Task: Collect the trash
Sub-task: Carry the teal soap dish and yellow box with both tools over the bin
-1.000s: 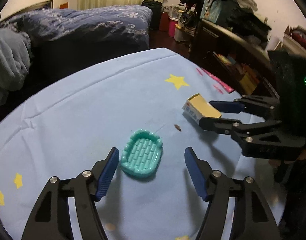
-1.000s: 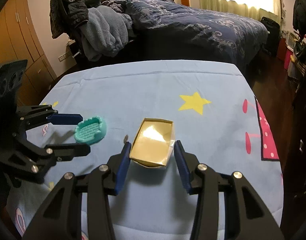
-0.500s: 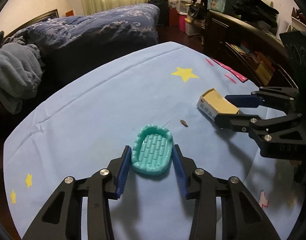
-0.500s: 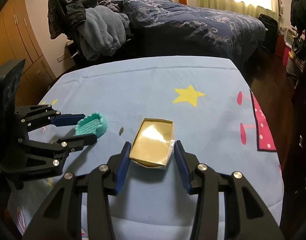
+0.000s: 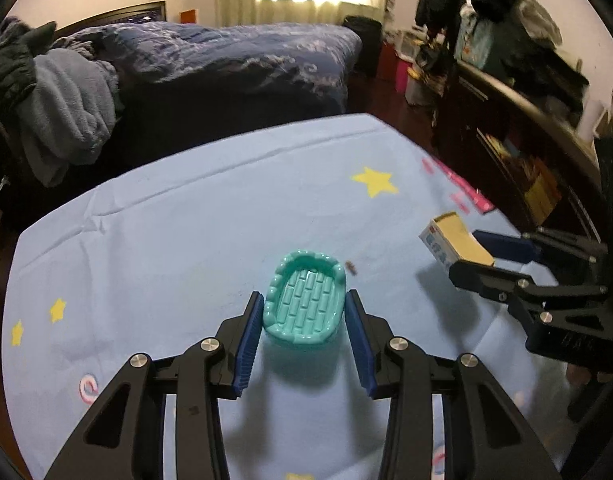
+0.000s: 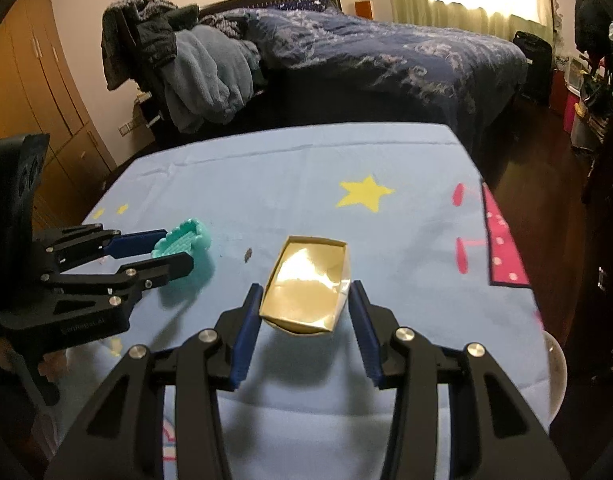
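My left gripper (image 5: 304,318) is shut on a teal plastic soap dish (image 5: 304,302), its blue pads pressing both long sides; the dish hangs slightly above the light-blue tablecloth (image 5: 178,240). My right gripper (image 6: 306,310) is shut on an open cardboard box (image 6: 308,286) with a shiny gold inside, also held just above the cloth. In the left wrist view the right gripper (image 5: 472,254) and the box (image 5: 452,242) appear at the right. From the right wrist view the left gripper (image 6: 168,246) and the dish (image 6: 186,238) are seen at the left. A small brown crumb (image 5: 350,267) lies between them.
The table's far edge (image 6: 306,130) faces a bed with a dark blue duvet (image 6: 386,52) and piled clothes (image 6: 202,76). A dark cluttered shelf unit (image 5: 518,120) stands to the right. A pale round rim (image 6: 556,376) shows beyond the table's right edge.
My left gripper closed from wide open onto the teal dish and lifted it slightly. The right gripper kept its hold on the box and shifted a little with it.
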A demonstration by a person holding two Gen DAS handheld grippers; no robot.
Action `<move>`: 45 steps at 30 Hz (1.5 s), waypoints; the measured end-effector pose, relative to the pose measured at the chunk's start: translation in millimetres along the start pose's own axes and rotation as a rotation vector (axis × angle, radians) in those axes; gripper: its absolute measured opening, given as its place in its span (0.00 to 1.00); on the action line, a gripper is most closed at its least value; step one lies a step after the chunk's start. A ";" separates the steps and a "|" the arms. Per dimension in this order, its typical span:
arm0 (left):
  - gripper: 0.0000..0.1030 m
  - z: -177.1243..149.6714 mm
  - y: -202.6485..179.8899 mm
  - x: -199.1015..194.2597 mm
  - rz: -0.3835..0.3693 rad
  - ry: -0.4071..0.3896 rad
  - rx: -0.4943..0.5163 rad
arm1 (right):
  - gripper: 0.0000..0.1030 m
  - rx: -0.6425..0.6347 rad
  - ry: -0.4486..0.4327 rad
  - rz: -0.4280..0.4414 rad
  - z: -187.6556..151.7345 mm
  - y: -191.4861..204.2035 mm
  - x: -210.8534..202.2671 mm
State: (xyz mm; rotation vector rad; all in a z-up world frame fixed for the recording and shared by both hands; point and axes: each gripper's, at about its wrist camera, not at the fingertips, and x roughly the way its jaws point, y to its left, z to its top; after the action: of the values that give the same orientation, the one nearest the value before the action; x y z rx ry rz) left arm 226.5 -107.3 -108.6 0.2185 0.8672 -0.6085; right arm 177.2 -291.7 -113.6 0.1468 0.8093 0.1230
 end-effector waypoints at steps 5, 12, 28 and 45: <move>0.40 9.0 -25.1 -13.7 -0.003 -0.021 0.015 | 0.43 0.009 -0.047 -0.010 -1.7 -9.9 -30.0; 0.40 24.3 -68.7 -30.8 -0.048 -0.062 0.018 | 0.43 0.034 -0.098 -0.047 -10.1 -30.8 -69.9; 0.40 56.8 -184.6 -14.4 -0.153 -0.082 0.138 | 0.43 0.185 -0.177 -0.169 -50.6 -119.4 -130.5; 0.40 71.0 -281.6 58.0 -0.187 0.044 0.282 | 0.43 0.404 -0.139 -0.245 -111.0 -231.3 -123.0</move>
State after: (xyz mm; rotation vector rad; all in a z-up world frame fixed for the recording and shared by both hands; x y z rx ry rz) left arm 136.9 -389.0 -90.7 0.4095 0.8488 -0.9046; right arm 24.6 -530.0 -142.8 0.4304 0.6996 -0.2820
